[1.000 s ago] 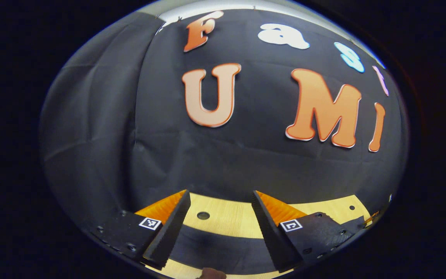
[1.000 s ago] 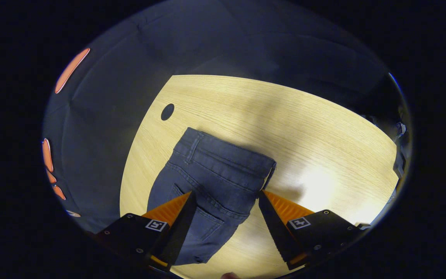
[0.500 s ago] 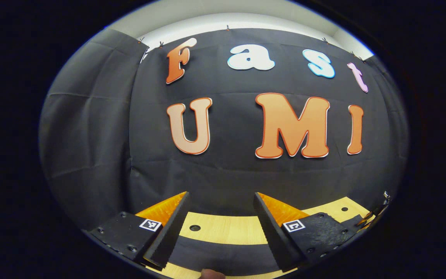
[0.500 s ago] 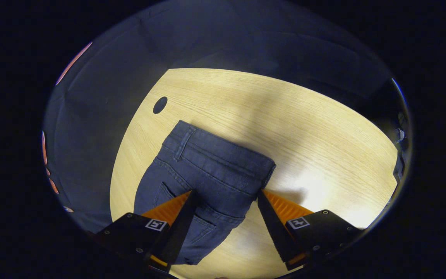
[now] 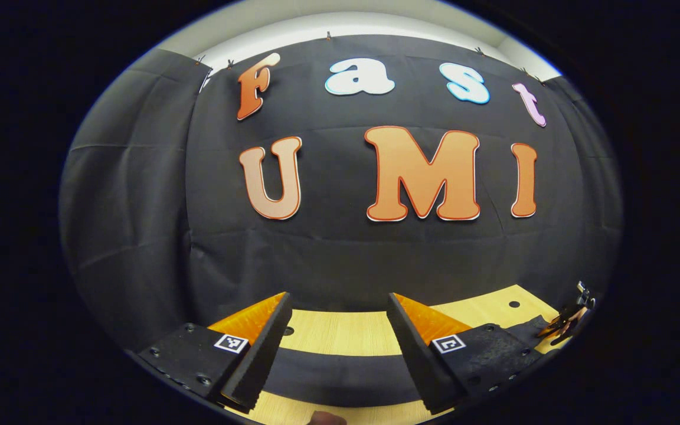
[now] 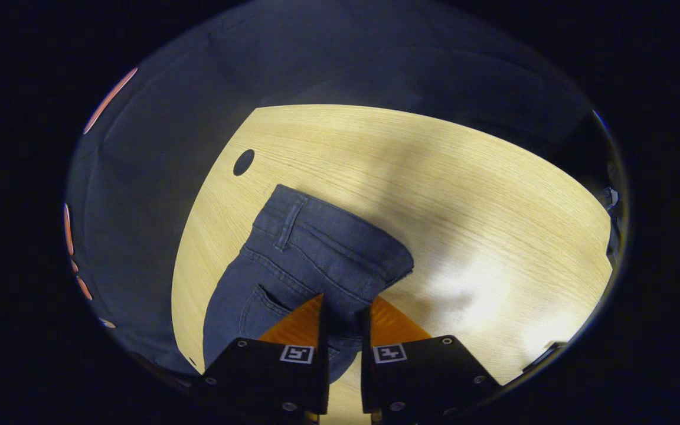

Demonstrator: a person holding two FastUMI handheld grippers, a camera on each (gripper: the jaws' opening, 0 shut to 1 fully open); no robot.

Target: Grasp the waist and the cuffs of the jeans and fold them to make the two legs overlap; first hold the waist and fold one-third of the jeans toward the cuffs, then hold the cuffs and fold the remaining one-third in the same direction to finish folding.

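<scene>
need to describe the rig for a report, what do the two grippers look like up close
The left gripper and the right gripper are built alike: two wedge-shaped fingers tapering forward, with ridged inner faces, on flat dark plates. Each plate carries a small square black-and-white marker and several round screw heads. No cables or sleeves can be made out.

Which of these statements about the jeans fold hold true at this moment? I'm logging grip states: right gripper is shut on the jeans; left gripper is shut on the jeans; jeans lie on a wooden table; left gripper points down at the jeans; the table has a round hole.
1. The right gripper is shut on the jeans. True.
2. The left gripper is shut on the jeans. False: its fingers stand wide apart, holding nothing.
3. The jeans lie on a wooden table. True.
4. The left gripper points down at the jeans. False: it faces the booth wall.
5. The table has a round hole. True.
</scene>
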